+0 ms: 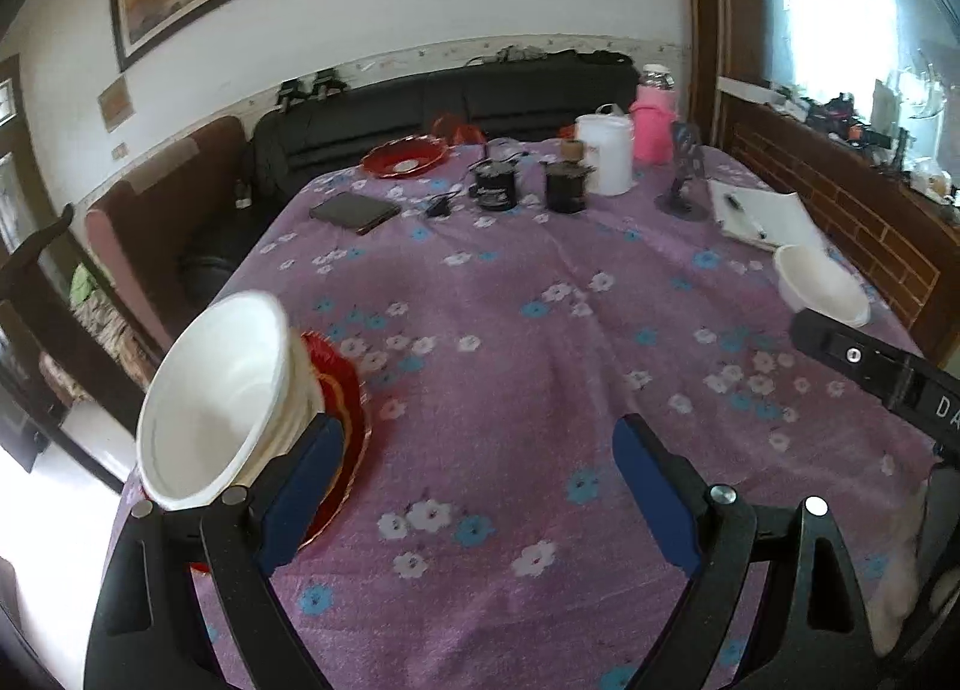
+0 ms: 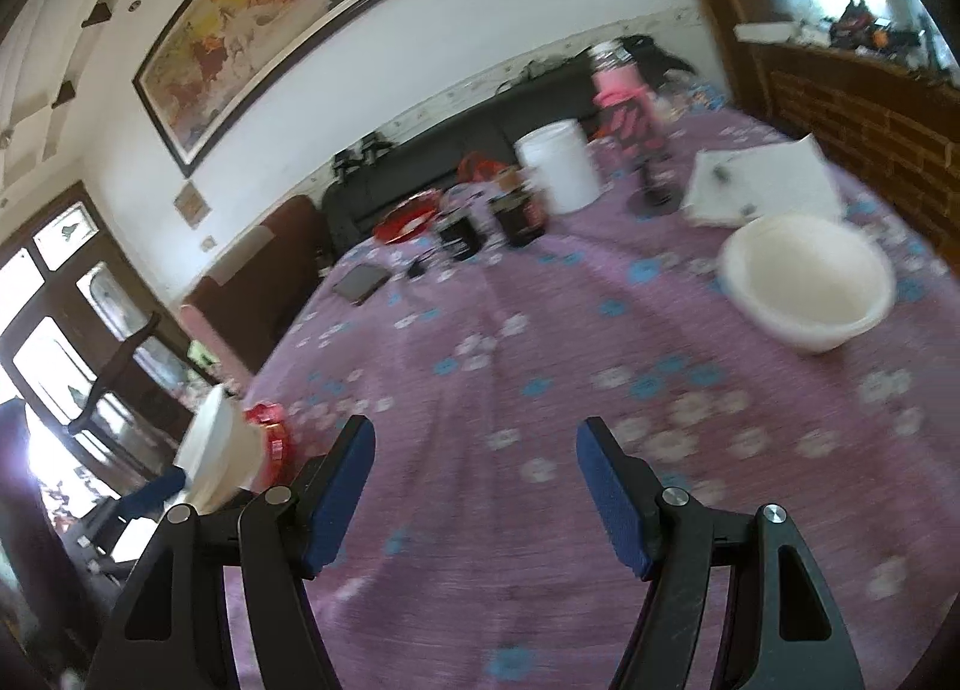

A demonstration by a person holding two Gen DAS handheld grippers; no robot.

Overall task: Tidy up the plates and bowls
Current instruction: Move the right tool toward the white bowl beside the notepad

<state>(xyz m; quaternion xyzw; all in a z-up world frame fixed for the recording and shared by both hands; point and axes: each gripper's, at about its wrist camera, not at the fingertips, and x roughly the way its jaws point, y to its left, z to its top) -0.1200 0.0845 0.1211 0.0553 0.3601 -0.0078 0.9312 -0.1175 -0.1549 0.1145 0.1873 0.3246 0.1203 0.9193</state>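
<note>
Both pairs of blue-padded jaws stand wide with nothing but flowered purple tablecloth (image 1: pixel 516 330) between them. The right gripper (image 2: pixel 474 486) hangs over the bare middle of the table, and the lone white plastic bowl (image 2: pixel 807 282) sits ahead of it and off to its right, upright, mouth up, just in front of the open white notebook (image 2: pixel 762 180). I'd say that bowl is the step in hand: it wants bringing to the pile on the other side.

To do it well, I would turn the right gripper toward the bowl, let one pad go inside the rim and the other outside, and close on the wall rather than try to span the whole mouth, which looks too wide. Lift it level so it does not catch the notebook. The view from that gripper is blurred, so it should settle before closing.

The left gripper (image 1: pixel 474 486) waits beside the stack of white bowls (image 1: pixel 222 396), its left finger just next to them; the stack rests on a red fluted plate (image 1: pixel 351 438) at the table's near-left edge.

Counting: one loose white bowl; one nested stack, several bowls deep, though I cannot tell exactly how many; one red plate under it, perhaps more beneath; one red glass dish (image 1: pixel 405 157) at the far side.
</note>
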